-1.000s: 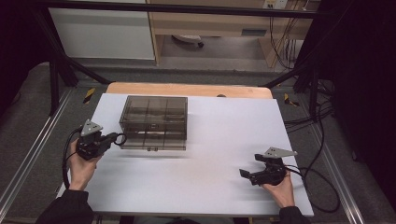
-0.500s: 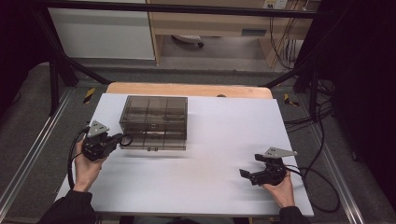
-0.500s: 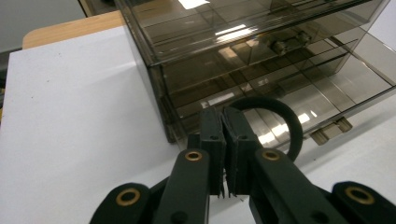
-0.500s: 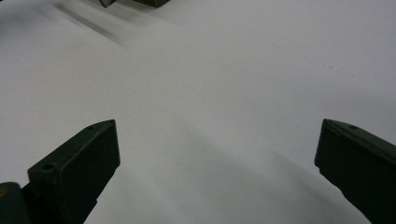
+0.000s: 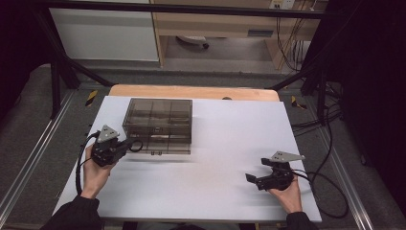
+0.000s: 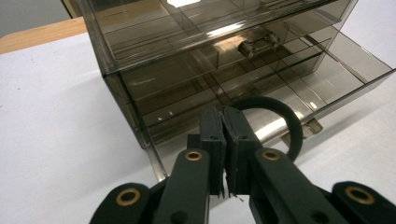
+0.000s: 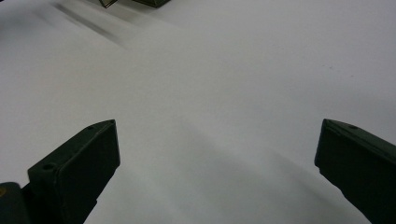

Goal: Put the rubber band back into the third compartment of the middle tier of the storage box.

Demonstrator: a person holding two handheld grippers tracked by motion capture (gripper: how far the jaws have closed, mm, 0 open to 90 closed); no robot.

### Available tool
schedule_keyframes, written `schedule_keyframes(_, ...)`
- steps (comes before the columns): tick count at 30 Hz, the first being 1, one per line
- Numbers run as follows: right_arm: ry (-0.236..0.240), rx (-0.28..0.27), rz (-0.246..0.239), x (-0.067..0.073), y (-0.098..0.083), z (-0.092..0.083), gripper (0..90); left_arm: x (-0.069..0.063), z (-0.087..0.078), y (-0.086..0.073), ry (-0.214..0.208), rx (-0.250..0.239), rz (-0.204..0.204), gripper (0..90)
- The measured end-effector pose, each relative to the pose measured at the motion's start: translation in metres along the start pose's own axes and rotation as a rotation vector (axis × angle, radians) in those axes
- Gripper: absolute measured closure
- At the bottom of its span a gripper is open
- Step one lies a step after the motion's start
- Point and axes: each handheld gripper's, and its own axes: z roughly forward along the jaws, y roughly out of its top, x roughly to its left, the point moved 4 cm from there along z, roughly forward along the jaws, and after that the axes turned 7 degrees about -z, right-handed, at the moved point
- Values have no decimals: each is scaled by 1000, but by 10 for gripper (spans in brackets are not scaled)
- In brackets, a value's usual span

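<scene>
Left gripper (image 6: 224, 154): jaws pressed together, pinching a black soft loop, apparently an elastic hair band (image 6: 275, 121), at its near edge. The rest of the loop sticks out past the jaw tips toward 1 o'clock in the left gripper view and holds its round shape unsupported.

Judgement: the band is very light, limp and stretchy, not fragile, and the matte surface should not slip. An edge pinch like this one is enough; it may twist or dangle when moved.

Just beyond the band is a smoke-tinted clear plastic drawer box with inner dividers (image 5: 158, 125). Its lowest drawer (image 6: 327, 70) is pulled out, and the band hangs over or just in front of the drawer's front edge. In the high view the box sits at 11 o'clock on the white counter (image 5: 230, 143).

Judgement: the box is rigid, light, and likely to slide on the smooth counter if pushed. The drawer compartments I can see look empty.

Right gripper (image 5: 261, 179): jaws spread wide, holding nothing, low over bare counter at 5 o'clock, well apart from the box.

No brand, label or writing legible.
</scene>
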Motion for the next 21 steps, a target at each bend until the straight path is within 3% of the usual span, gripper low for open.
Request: schedule_keyframes(21,-4,0,-2,0,0,-1,7,-21,4,8,-30,4,21,869)
